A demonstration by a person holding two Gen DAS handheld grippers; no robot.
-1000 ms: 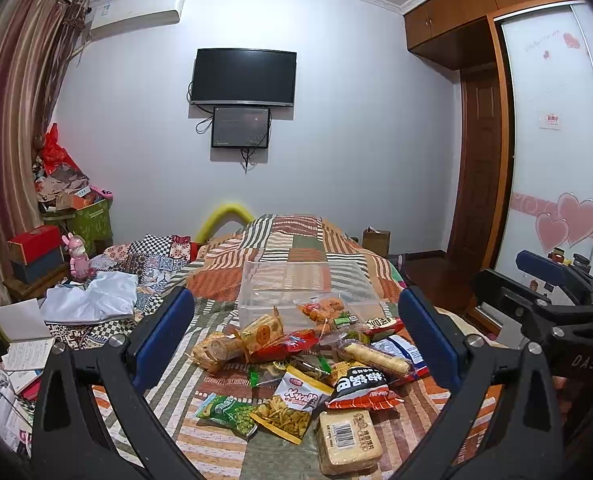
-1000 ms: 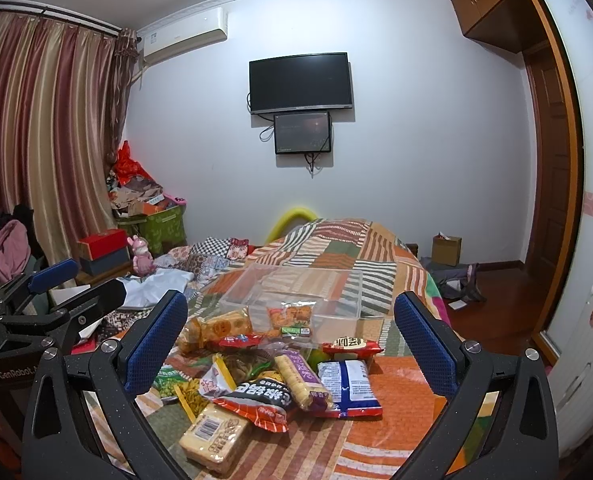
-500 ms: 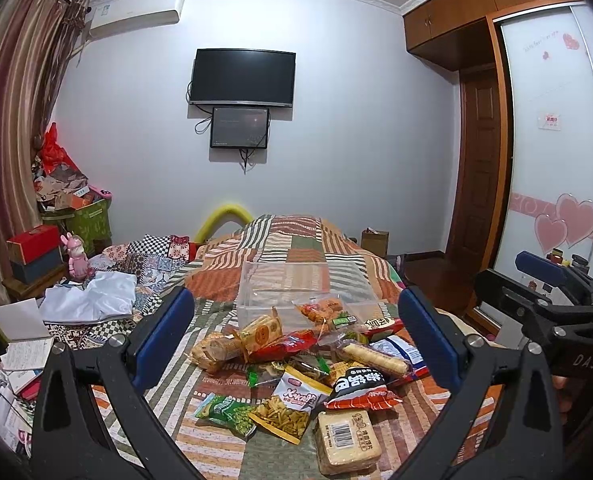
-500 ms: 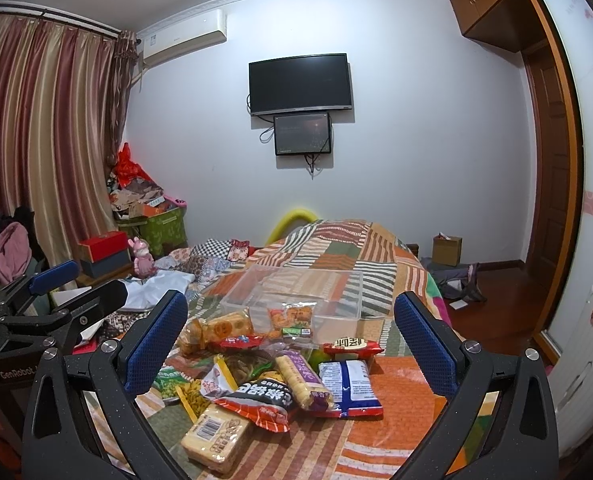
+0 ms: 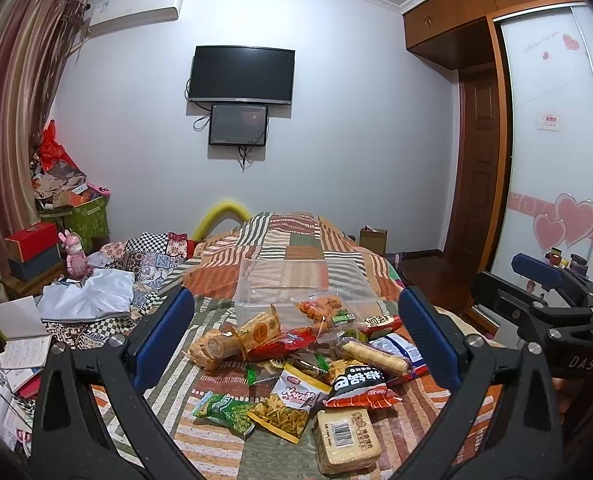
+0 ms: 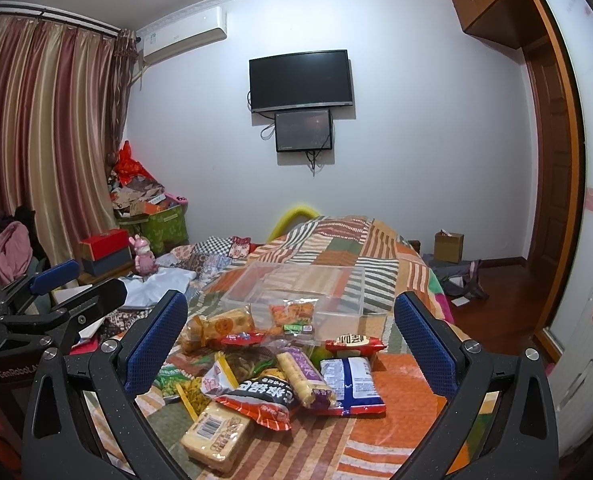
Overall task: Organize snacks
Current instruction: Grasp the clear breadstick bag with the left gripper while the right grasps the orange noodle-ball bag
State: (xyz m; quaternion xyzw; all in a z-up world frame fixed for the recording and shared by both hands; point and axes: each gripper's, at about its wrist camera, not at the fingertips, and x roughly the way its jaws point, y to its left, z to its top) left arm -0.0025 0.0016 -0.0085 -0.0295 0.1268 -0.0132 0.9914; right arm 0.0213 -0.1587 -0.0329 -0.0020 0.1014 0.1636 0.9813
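- Snacks point(image 5: 308, 364) lie in a loose heap on the bed point(image 5: 296, 240), on a striped patchwork quilt, just in front of a clear bin point(image 5: 296, 280).
- Bin: a see-through rectangular box with its long side across the bed; one orange snack bag point(image 6: 294, 312) leans at its near wall, though whether inside or outside I cannot tell.
- Pale biscuit block point(image 5: 346, 440) lies nearest the cameras, barcode up, its long axis running away from the left view.
- Black-and-red bag point(image 6: 262, 398) rests against the block's far end.
- Purple-wrapped roll point(image 6: 302, 378) points its long axis toward the bin.
- Blue-and-white bag point(image 6: 352, 380) lies flat just right of the roll.
- Green pea bag point(image 5: 224, 408) sits at the heap's left edge.
- Left gripper point(image 5: 296, 332): jaws spread wide, holding and touching nothing; the heap shows between its blue pads point(image 5: 164, 336), below and ahead.
- Right gripper point(image 6: 292, 344): likewise wide apart and empty, above the heap's near side, clear of every packet.
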